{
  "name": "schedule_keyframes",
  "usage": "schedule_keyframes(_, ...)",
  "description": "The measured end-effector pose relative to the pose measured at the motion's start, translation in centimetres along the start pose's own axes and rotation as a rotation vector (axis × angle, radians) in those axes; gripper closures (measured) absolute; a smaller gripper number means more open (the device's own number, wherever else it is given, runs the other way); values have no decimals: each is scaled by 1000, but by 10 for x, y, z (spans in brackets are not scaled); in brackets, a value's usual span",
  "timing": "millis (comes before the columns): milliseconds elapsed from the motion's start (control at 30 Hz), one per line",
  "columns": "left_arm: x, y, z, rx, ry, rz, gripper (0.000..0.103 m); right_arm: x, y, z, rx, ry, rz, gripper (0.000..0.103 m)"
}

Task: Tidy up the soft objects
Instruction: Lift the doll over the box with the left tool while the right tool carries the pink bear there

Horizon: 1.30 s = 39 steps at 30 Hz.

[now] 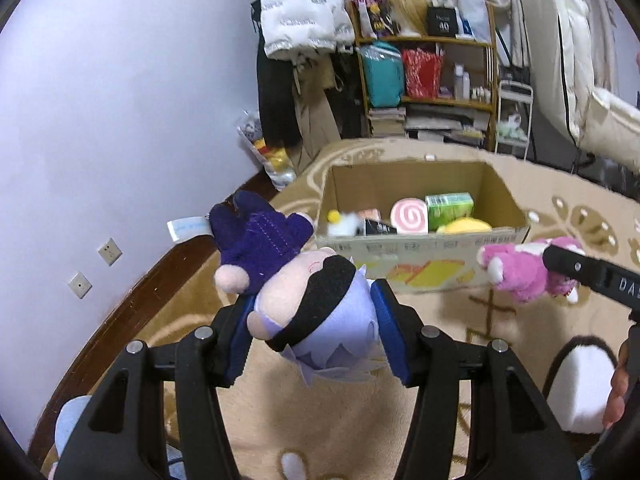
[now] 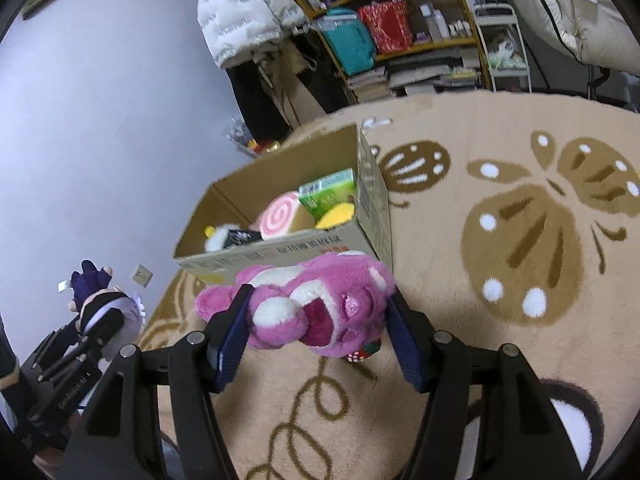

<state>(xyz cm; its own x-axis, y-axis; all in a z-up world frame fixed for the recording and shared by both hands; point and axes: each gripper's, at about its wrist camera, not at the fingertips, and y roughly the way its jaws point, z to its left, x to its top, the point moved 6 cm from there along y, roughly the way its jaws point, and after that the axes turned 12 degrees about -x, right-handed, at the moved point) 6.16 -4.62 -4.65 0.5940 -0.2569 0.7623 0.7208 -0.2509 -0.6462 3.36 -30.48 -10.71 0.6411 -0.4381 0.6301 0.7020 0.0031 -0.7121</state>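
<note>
**Two plush toys held above the rug, box ahead**

Closest to your left camera, the left gripper (image 1: 312,328) has its blue-padded fingers (image 1: 390,332) closed on a plush doll (image 1: 316,312) with a pale lilac head and a black band across the face. Its dark purple body (image 1: 260,236) sticks up and away from the fingers, with a white tag at the far side. You hold it off the beige patterned rug (image 1: 560,208), with nothing under it.

Your right gripper (image 2: 316,332) clamps a pink plush bear (image 2: 316,308) between its own blue fingers (image 2: 230,338). The bear lies sideways, white patches and darker pink snout towards the camera, and a small strawberry (image 2: 366,352) hangs beneath it. From the left view the same bear (image 1: 520,268) shows to the right of the doll, well apart from it.

Ahead of both toys stands an open cardboard box (image 2: 280,252) on the rug. Inside it you can see a pink-and-white swirl cushion (image 2: 280,216), a green carton (image 2: 328,192), something yellow (image 2: 338,214), a small black box (image 2: 242,238) and a white and yellow plush (image 2: 218,238). The bear hangs near the box's front wall; the doll is off to its left.

Behind the box, a wooden shelf (image 1: 432,40) holds bags and bottles, and a white puffer jacket (image 1: 300,12) hangs beside it against the lilac wall (image 1: 120,100).
</note>
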Motion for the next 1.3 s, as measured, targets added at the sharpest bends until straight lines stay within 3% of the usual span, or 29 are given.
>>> schedule_keyframes(333,22,-20,9,-14,-13,-67,48,19,-32,9,1,-37,-121,36)
schedule_keyframes(567,40,-13,16,-15,-8,-82,48,32,-36,14,-27,-70,-188,36)
schedule_keyframes(867,65,12,27,-6,-1,-87,48,49,-20,22,-25,-105,-214,36)
schedule_keyframes(1300,95,66,12,-49,65,-90,48,79,23,34,-42,-131,-196,35)
